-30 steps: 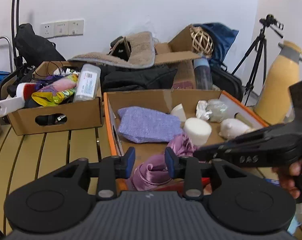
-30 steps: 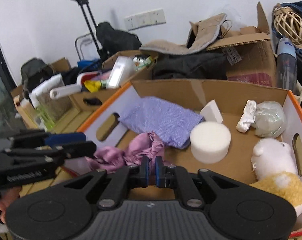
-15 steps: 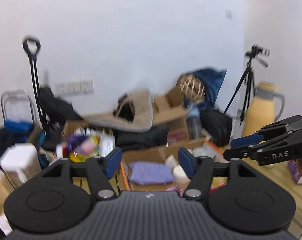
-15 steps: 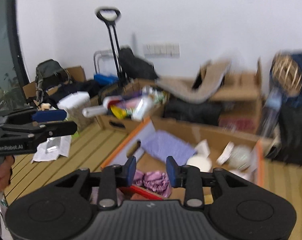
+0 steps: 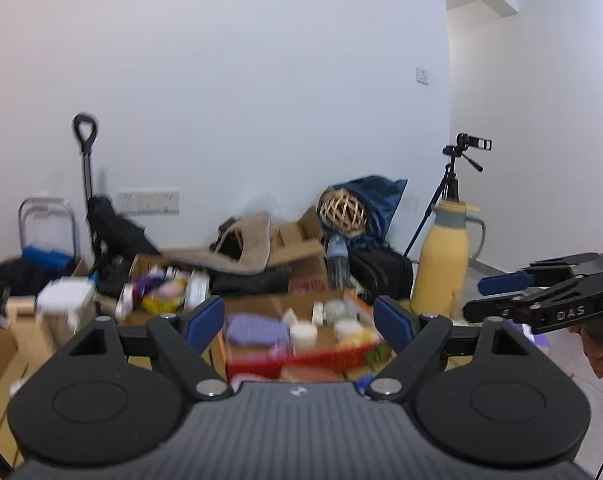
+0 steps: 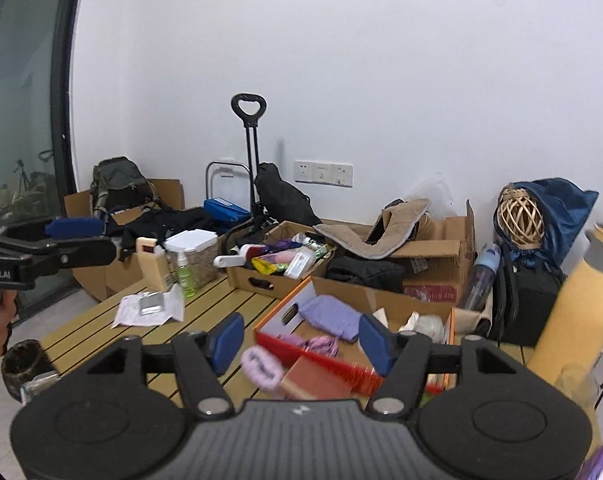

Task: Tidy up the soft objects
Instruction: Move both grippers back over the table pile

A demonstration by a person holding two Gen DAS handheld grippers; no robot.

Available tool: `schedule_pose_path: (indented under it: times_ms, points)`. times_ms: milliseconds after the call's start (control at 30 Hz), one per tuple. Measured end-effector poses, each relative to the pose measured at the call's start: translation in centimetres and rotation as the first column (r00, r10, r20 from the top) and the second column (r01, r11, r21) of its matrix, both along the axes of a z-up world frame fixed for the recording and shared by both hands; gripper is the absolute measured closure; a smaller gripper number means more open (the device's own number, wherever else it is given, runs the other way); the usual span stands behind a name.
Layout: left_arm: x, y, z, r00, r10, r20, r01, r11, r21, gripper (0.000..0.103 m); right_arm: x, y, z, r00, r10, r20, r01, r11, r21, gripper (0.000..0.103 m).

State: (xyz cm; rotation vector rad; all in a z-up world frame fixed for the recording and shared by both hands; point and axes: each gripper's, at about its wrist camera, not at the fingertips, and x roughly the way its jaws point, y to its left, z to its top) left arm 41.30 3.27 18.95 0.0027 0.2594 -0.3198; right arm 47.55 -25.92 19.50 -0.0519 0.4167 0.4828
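Note:
Both grippers are open, empty and held high, well back from the table. My left gripper [image 5: 299, 322] and my right gripper [image 6: 301, 338] both face an orange-edged cardboard box [image 6: 297, 300] that holds a folded lilac cloth [image 6: 333, 316], a crumpled purple satin cloth [image 6: 321, 344], a white foam cylinder [image 5: 303, 334] and white soft toys [image 6: 425, 324]. A fuzzy purple item [image 6: 261, 364] lies by a red basket [image 6: 325, 364] in front of the box. The left wrist view is blurred.
A second cardboard box [image 6: 277, 276] of bottles and packets stands to the left on the slatted wooden table [image 6: 141, 340]. A yellow thermos [image 5: 445, 260] stands at the right. A tripod [image 5: 453, 184], a trolley handle [image 6: 249, 152], bags and boxes line the wall.
Both grippers pulled up and back from the box and opened wide. The right gripper was shut at the purple satin cloth a second ago; the cloth now lies in the box.

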Motion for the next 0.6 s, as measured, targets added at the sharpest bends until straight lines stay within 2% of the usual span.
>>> schedule_pose_path:
  times_ms: [67, 100, 167, 267, 333, 400, 467, 533, 600]
  points:
    - [-3.5, 0.1, -2.2, 0.999, 0.034, 0.030, -0.035, 0.999, 0.029, 0.017, -2.8, -0.5, -2.0, 1.000, -0.003, -0.005, 0.004, 1.000, 0.012, 0.033]
    - [-5.2, 0.5, -3.2, 0.998, 0.047, 0.050, -0.048, 0.999, 0.026, 0.013, -4.4, -0.7, -3.3, 1.000, -0.004, -0.007, 0.004, 1.000, 0.008, 0.029]
    - [-8.7, 0.9, -5.4, 0.996, 0.071, 0.061, -0.072, 0.997, 0.015, 0.012, -7.1, -1.0, -5.6, 1.000, -0.020, 0.000, 0.020, 1.000, 0.003, 0.026]
    - [-12.6, 2.1, -8.3, 0.996, 0.090, 0.018, -0.089, 0.993, -0.083, 0.007, -11.2, -1.3, -9.2, 1.000, -0.025, -0.001, 0.025, 1.000, 0.003, 0.024]
    - [-14.5, 2.6, -10.6, 0.992, 0.126, -0.032, -0.129, 0.982, -0.136, 0.005, -13.6, -1.5, -11.2, 0.999, -0.037, -0.003, 0.037, 0.999, 0.029, 0.018]
    - [-15.2, 3.2, -12.4, 0.983, 0.158, -0.096, -0.171, 0.973, -0.155, 0.004, -15.4, -1.7, -13.1, 0.998, -0.067, 0.001, 0.067, 0.996, 0.058, 0.017]
    - [-14.9, 3.3, -13.4, 0.978, 0.155, -0.142, -0.172, 0.978, -0.120, 0.004, -16.3, -1.8, -14.6, 0.994, -0.109, -0.010, 0.110, 0.991, 0.072, 0.017]
    - [-14.3, 3.0, -13.7, 0.975, 0.179, -0.133, -0.189, 0.980, -0.064, 0.004, -16.5, -1.8, -15.4, 0.991, -0.132, -0.014, 0.133, 0.989, 0.061, 0.017]
    - [-13.3, 2.6, -14.0, 0.976, 0.179, -0.120, -0.187, 0.981, -0.059, 0.004, -16.1, -1.8, -15.7, 0.990, -0.140, -0.015, 0.141, 0.988, 0.056, 0.017]
